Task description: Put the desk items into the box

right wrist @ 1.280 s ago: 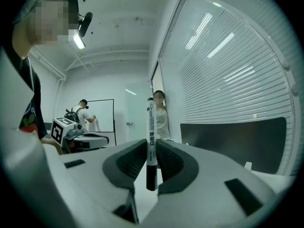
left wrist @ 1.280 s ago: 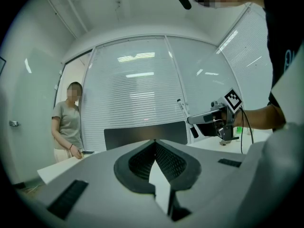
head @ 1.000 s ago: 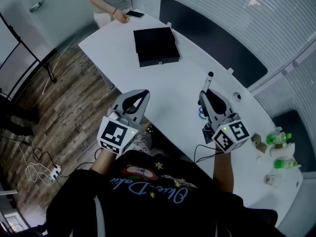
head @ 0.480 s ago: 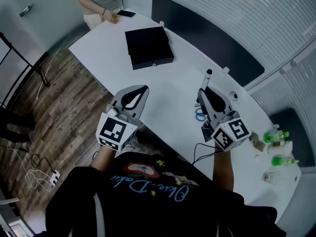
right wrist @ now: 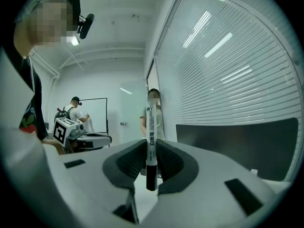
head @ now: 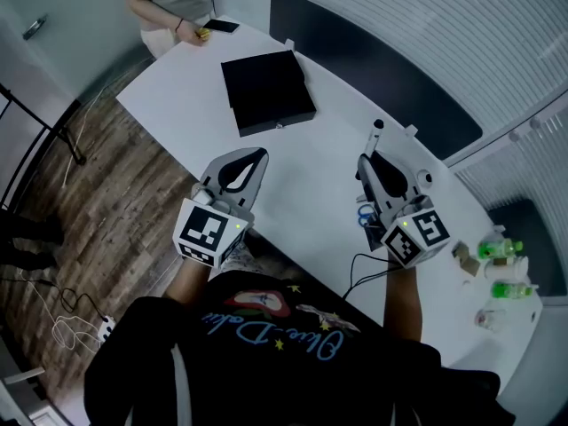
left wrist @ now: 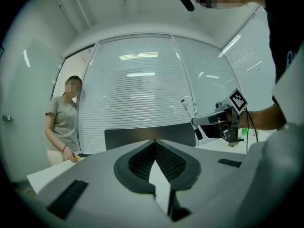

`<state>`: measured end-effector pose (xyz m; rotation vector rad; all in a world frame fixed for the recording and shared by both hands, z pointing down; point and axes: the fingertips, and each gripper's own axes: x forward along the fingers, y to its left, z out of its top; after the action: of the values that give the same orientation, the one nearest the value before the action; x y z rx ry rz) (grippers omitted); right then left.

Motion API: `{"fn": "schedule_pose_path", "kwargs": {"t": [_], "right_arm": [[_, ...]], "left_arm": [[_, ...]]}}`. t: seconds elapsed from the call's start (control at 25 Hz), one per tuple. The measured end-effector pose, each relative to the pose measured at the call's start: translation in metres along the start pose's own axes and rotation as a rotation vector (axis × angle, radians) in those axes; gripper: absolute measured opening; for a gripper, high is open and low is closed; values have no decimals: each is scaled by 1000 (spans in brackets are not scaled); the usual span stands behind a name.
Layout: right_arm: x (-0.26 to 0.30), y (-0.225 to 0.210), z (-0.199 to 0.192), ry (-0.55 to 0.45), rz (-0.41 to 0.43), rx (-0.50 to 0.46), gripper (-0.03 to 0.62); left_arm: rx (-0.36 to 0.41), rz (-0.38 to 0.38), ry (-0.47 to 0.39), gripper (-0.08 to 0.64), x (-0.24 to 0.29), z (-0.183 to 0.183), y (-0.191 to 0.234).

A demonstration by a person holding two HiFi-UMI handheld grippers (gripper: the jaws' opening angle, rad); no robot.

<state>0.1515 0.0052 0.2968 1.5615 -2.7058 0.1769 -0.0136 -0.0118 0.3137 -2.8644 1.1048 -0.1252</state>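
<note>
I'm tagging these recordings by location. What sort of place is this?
Probably an office meeting room: a long white table on wood-look flooring, glass walls with white slatted blinds, and a whiteboard on a stand in the background.

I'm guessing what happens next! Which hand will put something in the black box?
Probably right: the right gripper holds the marker, ready for the box. The left gripper is shut and empty.

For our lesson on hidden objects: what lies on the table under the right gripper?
Blue loops, probably scissor handles, show on the white table beneath the right gripper, which grips a marker. The gripper covers the rest of them.
</note>
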Motion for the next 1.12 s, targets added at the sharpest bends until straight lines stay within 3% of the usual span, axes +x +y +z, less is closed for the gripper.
{"fn": "schedule_pose_path", "kwargs": {"t": [1.12], "right_arm": [[145,-11,0,79,41,-16,72]], "left_arm": [[-67,16,27,8,46,-26,122]]}}
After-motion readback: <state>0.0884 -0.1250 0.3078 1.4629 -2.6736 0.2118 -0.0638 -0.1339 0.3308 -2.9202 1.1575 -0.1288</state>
